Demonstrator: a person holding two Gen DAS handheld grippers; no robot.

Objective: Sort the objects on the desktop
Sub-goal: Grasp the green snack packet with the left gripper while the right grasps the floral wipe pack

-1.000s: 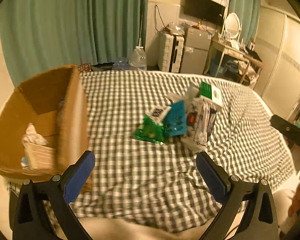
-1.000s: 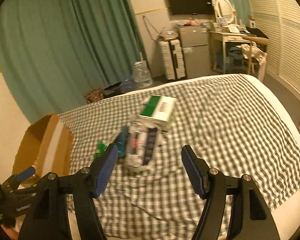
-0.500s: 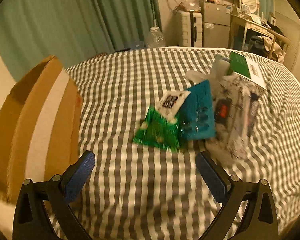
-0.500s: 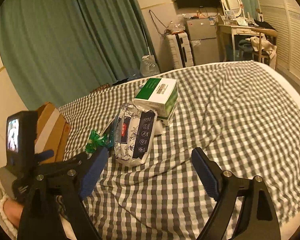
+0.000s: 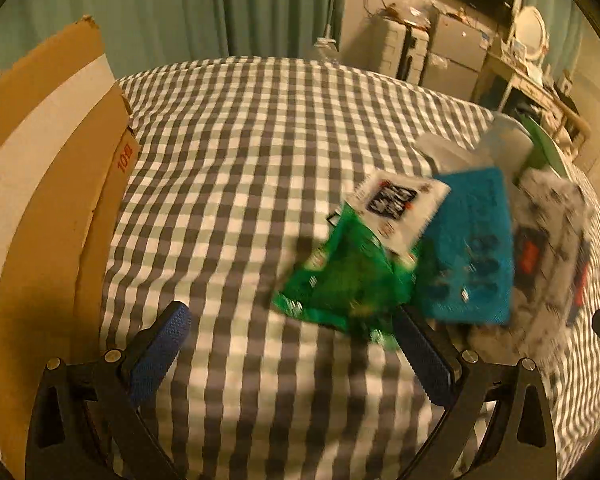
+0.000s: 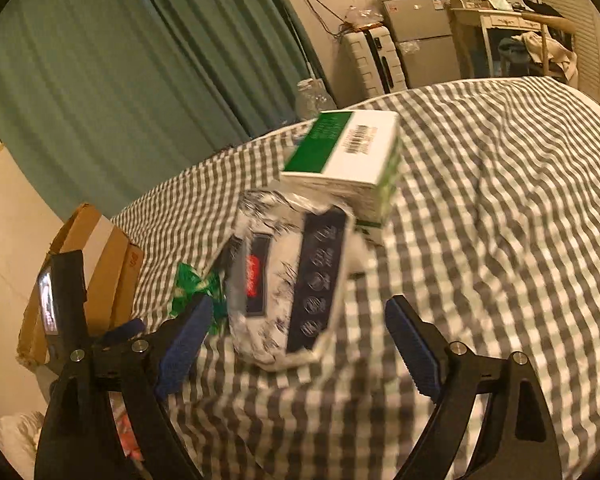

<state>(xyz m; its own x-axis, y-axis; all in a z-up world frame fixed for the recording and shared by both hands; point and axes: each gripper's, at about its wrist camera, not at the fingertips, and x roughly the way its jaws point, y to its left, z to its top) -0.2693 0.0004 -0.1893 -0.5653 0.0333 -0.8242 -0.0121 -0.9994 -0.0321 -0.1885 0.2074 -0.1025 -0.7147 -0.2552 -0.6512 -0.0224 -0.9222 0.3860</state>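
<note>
Packets, a crinkly green foil pouch (image 5: 344, 280) and a white-and-navy printed plastic pack (image 6: 288, 284), lie heaped on the grey-checked bedspread (image 5: 240, 152); left gripper (image 5: 288, 344) and right gripper (image 6: 296, 340) gape empty just before them.

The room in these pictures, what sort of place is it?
Most likely a bedroom or small studio flat. The things lie on a checked bedsheet; behind are long green curtains, a suitcase and a small fridge.
</note>
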